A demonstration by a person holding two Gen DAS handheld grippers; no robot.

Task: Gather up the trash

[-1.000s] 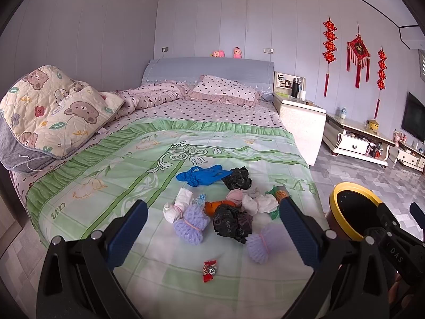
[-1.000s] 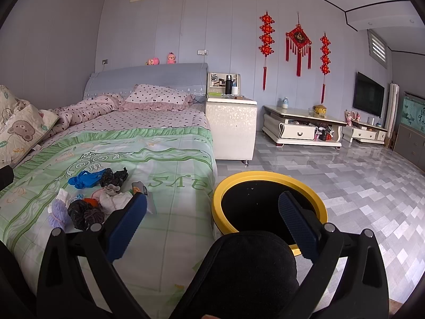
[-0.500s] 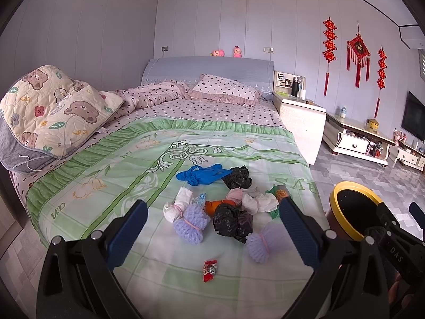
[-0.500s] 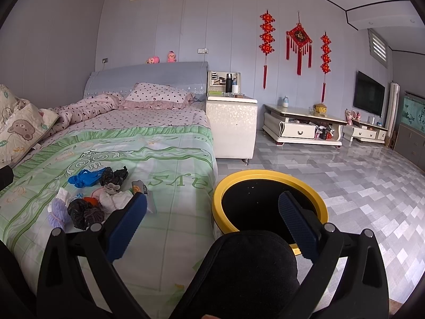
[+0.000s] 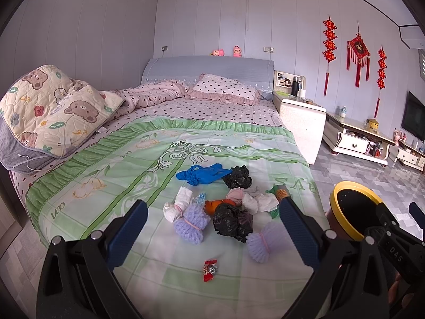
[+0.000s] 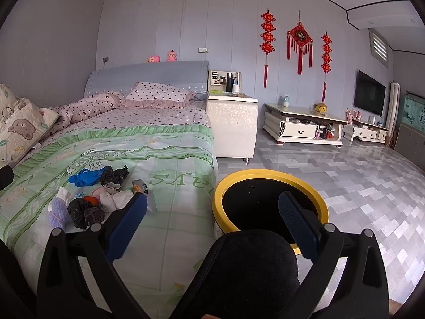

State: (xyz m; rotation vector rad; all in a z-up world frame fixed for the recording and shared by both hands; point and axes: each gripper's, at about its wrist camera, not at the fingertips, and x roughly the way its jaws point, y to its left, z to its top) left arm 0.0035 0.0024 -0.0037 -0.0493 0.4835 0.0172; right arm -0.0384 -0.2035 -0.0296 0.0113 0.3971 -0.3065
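A pile of trash lies on the green bedspread [image 5: 106, 175]: a blue glove [image 5: 203, 174], black bags [image 5: 232, 222], purple foam nets [image 5: 190, 223], white wads [image 5: 260, 202] and a red candy wrapper [image 5: 209, 269]. My left gripper [image 5: 212, 228] is open and empty, held above the near side of the pile. A black bin with a yellow rim [image 6: 271, 179] stands on the floor beside the bed. My right gripper [image 6: 212, 220] is open and empty, above the bin's near edge. The pile also shows in the right wrist view [image 6: 87, 207].
A bear-print quilt [image 5: 53, 111] lies at the bed's left. Pink dotted pillows [image 5: 223, 90] sit by the headboard. A white nightstand [image 6: 233, 122] stands right of the bed, a low TV cabinet [image 6: 302, 129] beyond it. Grey tiled floor [image 6: 358, 186] spreads to the right.
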